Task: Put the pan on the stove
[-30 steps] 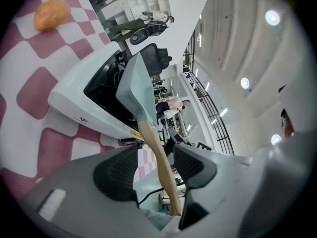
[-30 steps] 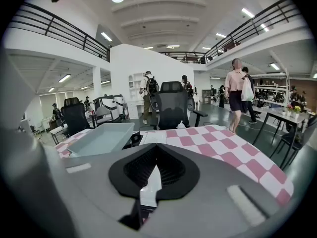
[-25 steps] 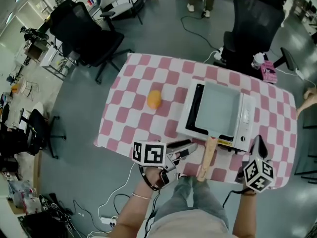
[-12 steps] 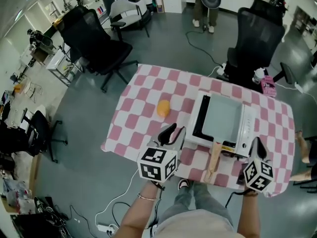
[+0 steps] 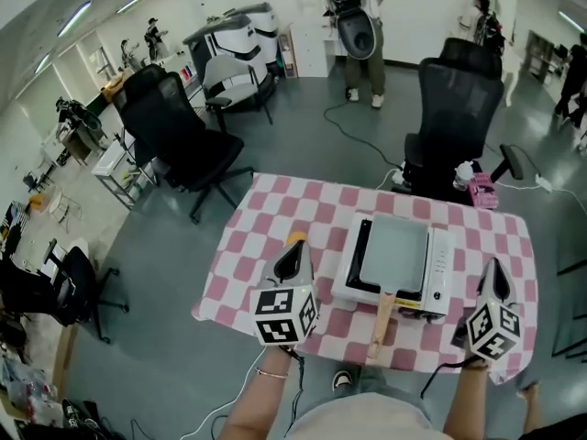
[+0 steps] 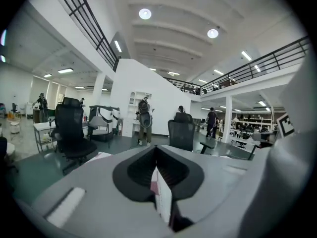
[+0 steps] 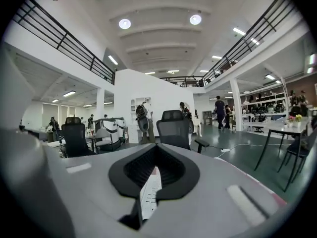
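Observation:
A grey rectangular pan (image 5: 394,250) sits on the white portable stove (image 5: 442,266) on the pink checked table (image 5: 266,223). Its wooden handle (image 5: 380,323) points toward me over the stove's front edge. My left gripper (image 5: 293,249) is held upright left of the stove, apart from the handle, jaws shut with nothing in them. My right gripper (image 5: 496,268) stands upright right of the stove, also shut and empty. Both gripper views look level out across the room: the left gripper (image 6: 156,150) and the right gripper (image 7: 154,150) each show jaws pressed together.
A sliver of an orange object (image 5: 296,237) shows just past the left gripper's tip. Black office chairs stand behind the table (image 5: 454,108) and to the left (image 5: 179,140). A person (image 5: 356,35) stands at the back. Cables lie on the floor.
The left gripper left the spot beside the pan handle, moved left, rose upright and closed its jaws. The right gripper also tipped upright. The pan stayed on the stove.

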{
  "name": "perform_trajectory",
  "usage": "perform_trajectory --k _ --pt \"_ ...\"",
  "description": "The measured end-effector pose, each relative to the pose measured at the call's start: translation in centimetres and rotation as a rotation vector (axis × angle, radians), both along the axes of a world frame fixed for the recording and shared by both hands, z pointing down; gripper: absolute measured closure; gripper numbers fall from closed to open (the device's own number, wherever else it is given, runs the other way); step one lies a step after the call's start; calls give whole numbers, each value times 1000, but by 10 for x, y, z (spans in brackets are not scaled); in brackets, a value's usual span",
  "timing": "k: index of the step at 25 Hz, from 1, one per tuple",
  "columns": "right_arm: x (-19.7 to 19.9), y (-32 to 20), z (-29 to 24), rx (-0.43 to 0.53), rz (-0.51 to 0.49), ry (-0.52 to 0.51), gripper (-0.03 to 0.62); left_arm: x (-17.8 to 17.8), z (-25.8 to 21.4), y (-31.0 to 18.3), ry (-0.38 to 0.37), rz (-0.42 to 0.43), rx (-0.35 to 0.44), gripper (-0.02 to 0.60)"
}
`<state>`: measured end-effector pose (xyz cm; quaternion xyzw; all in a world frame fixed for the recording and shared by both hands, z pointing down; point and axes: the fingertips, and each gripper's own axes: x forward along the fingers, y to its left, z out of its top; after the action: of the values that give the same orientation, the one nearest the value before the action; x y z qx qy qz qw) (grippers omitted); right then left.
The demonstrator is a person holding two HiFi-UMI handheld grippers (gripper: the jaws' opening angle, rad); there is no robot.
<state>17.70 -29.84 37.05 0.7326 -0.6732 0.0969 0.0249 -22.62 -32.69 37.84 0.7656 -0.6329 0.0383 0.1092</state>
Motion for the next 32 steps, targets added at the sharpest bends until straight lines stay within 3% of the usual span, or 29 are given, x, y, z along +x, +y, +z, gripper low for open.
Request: perform_trajectory --k 4,8,15,21,32 --pt "23 10 -14 57 47 0 585 -2 -26 -5 -40 -78 109 583" --pt "39 18 -14 72 84 20 585 7 -36 -9 -70 -89 163 583" --pt "45 22 -6 57 75 27 585 31 -28 -13 -80 -65 151 583" --pt "38 20 -12 45 52 154 586 39 -22 -14 -71 -72 141 583" --pt "37 14 -14 49 11 118 585 52 -7 -14 -57 -35 78 583"
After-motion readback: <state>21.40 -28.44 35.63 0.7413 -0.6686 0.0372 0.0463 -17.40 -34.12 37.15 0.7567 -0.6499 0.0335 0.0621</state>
